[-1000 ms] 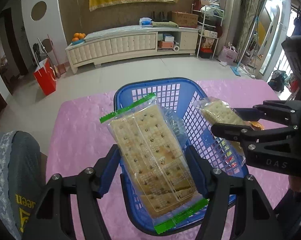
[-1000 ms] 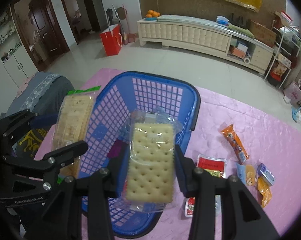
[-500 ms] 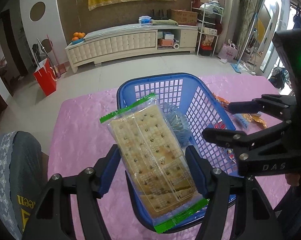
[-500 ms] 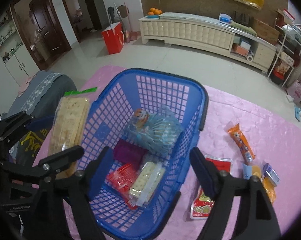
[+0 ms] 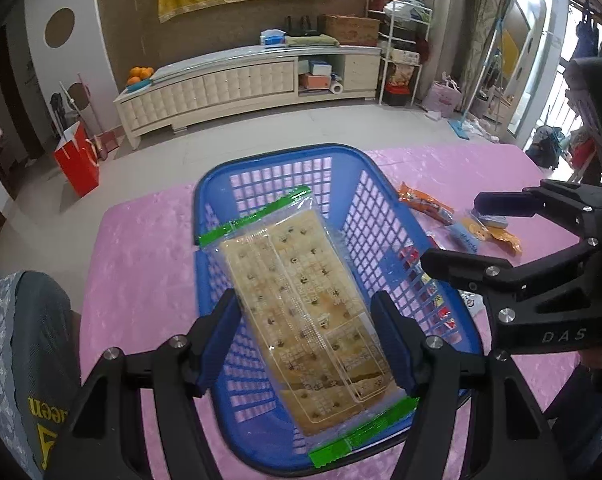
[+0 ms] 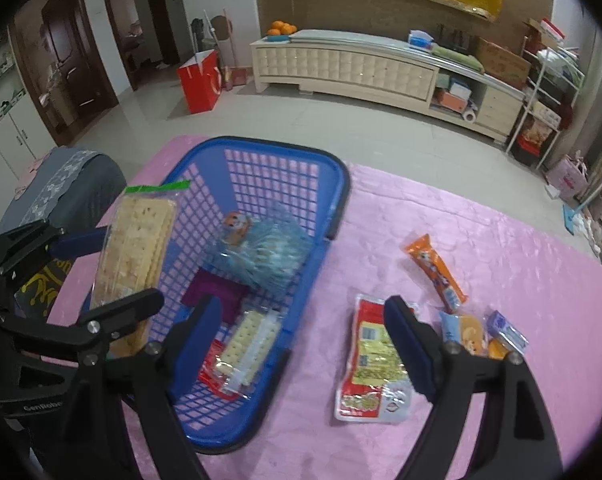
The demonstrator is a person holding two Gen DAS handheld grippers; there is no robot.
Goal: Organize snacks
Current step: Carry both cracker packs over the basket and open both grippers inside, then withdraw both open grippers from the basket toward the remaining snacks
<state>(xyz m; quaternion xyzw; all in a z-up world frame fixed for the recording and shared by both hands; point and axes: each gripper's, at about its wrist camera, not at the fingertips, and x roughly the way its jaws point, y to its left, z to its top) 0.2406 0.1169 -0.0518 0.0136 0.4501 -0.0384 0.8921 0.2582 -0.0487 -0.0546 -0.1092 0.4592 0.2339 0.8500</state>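
My left gripper (image 5: pixel 307 340) is shut on a long clear cracker pack with green ends (image 5: pixel 301 312) and holds it above the blue plastic basket (image 5: pixel 385 188). The pack (image 6: pixel 135 256) and the left gripper (image 6: pixel 101 276) show at the left in the right wrist view. My right gripper (image 6: pixel 305 340) is open and empty over the basket's (image 6: pixel 341 184) right rim. In the basket lie a small cracker pack (image 6: pixel 247 344), a light blue bag (image 6: pixel 265 248), a purple packet (image 6: pixel 217 296) and a red packet (image 6: pixel 213 376).
On the pink tablecloth (image 6: pixel 481 240) right of the basket lie a red and yellow pouch (image 6: pixel 371 364), an orange stick pack (image 6: pixel 437 268) and several small snack packets (image 6: pixel 481 330). A grey chair back (image 5: pixel 25 340) stands at the table's left edge.
My right gripper opened and dropped the small cracker pack into the basket, then moved right toward the loose snacks. The left gripper kept its hold and shifted over the basket.
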